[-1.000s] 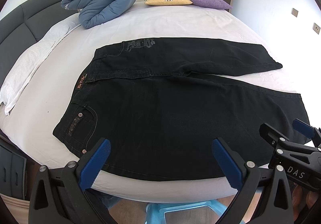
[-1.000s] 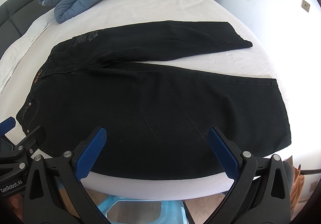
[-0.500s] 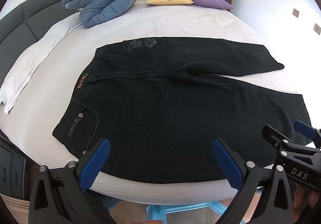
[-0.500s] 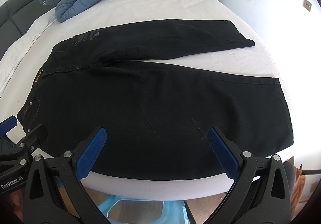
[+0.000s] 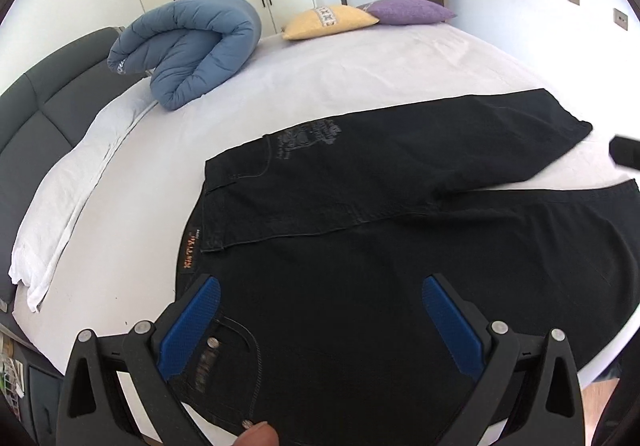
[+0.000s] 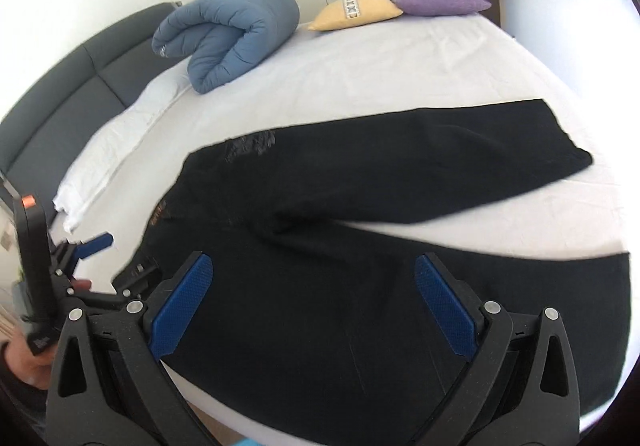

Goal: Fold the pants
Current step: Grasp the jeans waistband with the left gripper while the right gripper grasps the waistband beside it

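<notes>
Left gripper (image 5: pixel 318 320): fingers spread apart, empty, just above the waist pocket; a shallow pinch risks catching one layer only.
Right gripper (image 6: pixel 310 306): spread, empty, over the near leg; uneven lifting skews the fold.
Pants (image 5: pixel 400 246): flat ahead, legs splayed; the far leg, blurred here, probably drags.
Bed (image 5: pixel 360 74): beyond.

Right hand-held gripper (image 6: pixel 312 306) spread wide above black pants (image 6: pixel 360 230), seemingly not touching.

Pants (image 5: pixel 400 266) near hem cut off; right-wrist view motion-blurred.
</notes>
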Demonstrator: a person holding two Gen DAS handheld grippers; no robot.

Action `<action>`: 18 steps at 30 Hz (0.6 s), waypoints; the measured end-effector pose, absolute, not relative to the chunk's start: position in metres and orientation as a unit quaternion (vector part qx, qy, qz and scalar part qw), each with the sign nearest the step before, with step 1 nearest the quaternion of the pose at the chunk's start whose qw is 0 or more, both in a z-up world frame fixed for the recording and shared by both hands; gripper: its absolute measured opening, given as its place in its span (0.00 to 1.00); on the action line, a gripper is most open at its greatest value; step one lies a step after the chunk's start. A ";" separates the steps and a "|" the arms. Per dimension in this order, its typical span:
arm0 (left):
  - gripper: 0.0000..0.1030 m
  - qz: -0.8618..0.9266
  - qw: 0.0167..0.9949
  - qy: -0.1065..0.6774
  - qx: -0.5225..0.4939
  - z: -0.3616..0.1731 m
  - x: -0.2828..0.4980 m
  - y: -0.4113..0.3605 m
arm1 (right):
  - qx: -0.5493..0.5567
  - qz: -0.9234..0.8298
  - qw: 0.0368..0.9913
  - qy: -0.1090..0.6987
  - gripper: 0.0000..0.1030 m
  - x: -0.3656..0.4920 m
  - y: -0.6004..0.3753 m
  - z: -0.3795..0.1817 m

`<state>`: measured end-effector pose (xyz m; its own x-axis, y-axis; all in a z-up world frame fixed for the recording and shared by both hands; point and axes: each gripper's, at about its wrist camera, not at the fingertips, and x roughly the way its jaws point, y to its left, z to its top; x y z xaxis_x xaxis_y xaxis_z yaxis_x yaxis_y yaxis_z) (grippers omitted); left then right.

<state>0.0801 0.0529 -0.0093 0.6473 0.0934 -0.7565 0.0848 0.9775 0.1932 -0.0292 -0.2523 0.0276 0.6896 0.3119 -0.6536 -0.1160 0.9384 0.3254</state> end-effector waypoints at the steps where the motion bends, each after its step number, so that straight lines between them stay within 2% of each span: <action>1: 1.00 0.018 0.896 0.432 0.106 -0.012 0.091 0.060 | 0.132 0.121 0.908 0.378 1.00 -0.017 -0.259 0.030; 3: 1.00 0.024 0.885 0.459 0.078 -0.017 0.114 0.078 | 0.129 0.123 0.905 0.387 1.00 0.013 -0.272 0.033; 5: 1.00 0.013 0.891 0.451 0.039 -0.016 0.132 0.096 | 0.113 0.116 0.896 0.415 1.00 0.052 -0.286 0.033; 9: 1.00 -0.003 0.891 0.446 0.081 -0.021 0.202 0.118 | 0.046 0.141 0.899 0.413 1.00 0.111 -0.294 0.035; 11: 1.00 -0.031 0.890 0.443 0.101 -0.021 0.233 0.123 | -0.001 0.183 0.891 0.415 0.88 0.143 -0.292 0.037; 12: 0.97 -0.048 0.886 0.444 0.125 -0.023 0.256 0.125 | -0.023 0.200 0.887 0.415 0.76 0.154 -0.288 0.037; 14: 0.77 -0.085 0.873 0.459 0.143 -0.027 0.290 0.132 | -0.074 0.228 0.877 0.417 0.54 0.176 -0.278 0.035; 15: 0.60 -0.111 0.861 0.476 0.139 -0.031 0.312 0.138 | -0.102 0.249 0.866 0.423 0.49 0.191 -0.270 0.031; 16: 0.48 -0.123 0.853 0.489 0.137 -0.034 0.328 0.144 | -0.113 0.259 0.860 0.425 0.43 0.200 -0.260 0.031; 18: 0.48 -0.145 0.835 0.510 0.147 -0.041 0.357 0.155 | -0.123 0.279 0.851 0.429 0.42 0.218 -0.251 0.027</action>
